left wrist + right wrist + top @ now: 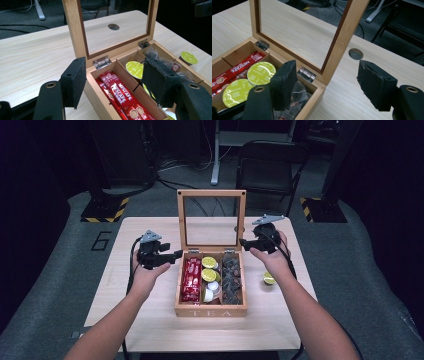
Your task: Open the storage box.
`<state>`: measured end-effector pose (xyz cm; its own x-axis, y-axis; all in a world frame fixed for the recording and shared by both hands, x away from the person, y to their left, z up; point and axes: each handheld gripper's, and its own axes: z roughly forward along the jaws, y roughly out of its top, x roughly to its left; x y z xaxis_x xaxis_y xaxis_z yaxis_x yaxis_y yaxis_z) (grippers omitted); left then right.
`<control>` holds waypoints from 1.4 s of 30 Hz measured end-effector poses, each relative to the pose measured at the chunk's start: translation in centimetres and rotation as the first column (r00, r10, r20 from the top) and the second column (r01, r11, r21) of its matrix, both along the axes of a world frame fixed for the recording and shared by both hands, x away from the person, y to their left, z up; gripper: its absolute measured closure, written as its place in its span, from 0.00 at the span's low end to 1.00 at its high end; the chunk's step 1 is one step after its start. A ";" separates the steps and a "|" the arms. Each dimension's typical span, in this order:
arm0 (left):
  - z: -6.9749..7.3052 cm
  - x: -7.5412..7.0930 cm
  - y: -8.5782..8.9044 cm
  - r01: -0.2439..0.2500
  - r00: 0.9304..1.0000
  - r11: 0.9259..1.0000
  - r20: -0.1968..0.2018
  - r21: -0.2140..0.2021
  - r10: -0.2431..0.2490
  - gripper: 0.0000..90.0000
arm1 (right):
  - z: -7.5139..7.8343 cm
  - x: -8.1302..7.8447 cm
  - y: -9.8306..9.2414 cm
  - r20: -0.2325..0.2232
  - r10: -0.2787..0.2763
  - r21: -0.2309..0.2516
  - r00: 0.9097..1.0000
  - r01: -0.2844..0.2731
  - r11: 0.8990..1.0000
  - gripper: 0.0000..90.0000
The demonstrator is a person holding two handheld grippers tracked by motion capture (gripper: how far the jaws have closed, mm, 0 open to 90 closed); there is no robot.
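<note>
free: bare table left, front | blocked: upright lid behind open tea box

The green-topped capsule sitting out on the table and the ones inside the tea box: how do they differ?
The loose capsule stands alone on the bare table, right of the tea box; the boxed capsules are crowded into the middle compartment. The loose one sits upright; some boxed ones lean. All have round yellow-green lids.
</note>
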<state>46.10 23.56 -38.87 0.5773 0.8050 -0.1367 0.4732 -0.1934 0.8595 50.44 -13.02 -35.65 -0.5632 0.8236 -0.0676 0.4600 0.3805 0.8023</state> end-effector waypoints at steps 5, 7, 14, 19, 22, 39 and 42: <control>0.0 0.0 0.0 0.000 1.000 1.000 0.001 -0.002 0.000 0.40 | 0.1 0.5 0.2 0.000 -0.003 0.002 1.000 0.003 1.000 0.35; 0.0 0.0 0.0 0.002 1.000 1.000 0.000 -0.002 -0.002 0.40 | 0.0 0.7 0.1 -0.008 -0.016 0.000 1.000 0.016 1.000 0.35; -0.1 0.1 -0.2 0.003 1.000 1.000 -0.005 -0.004 -0.003 0.40 | -0.5 1.5 -0.2 -0.040 -0.036 0.002 0.999 0.036 0.999 0.35; -0.2 0.2 -0.4 0.010 1.000 1.000 -0.005 -0.001 -0.010 0.40 | -0.8 2.1 0.0 -0.052 -0.048 0.003 0.997 0.048 0.999 0.35; -0.3 0.3 -0.5 0.005 1.000 1.000 -0.005 -0.010 -0.005 0.40 | -0.8 2.5 -0.1 -0.046 -0.047 0.006 0.998 0.047 0.999 0.35; -0.4 0.3 -0.1 0.003 1.000 1.000 -0.012 -0.002 -0.003 0.40 | -2.0 4.4 0.4 -0.071 -0.089 0.014 0.994 0.090 0.996 0.34; -0.4 0.3 0.0 0.001 1.000 1.000 -0.014 -0.002 -0.001 0.40 | -2.0 4.8 0.5 -0.066 -0.088 0.018 0.994 0.089 0.996 0.34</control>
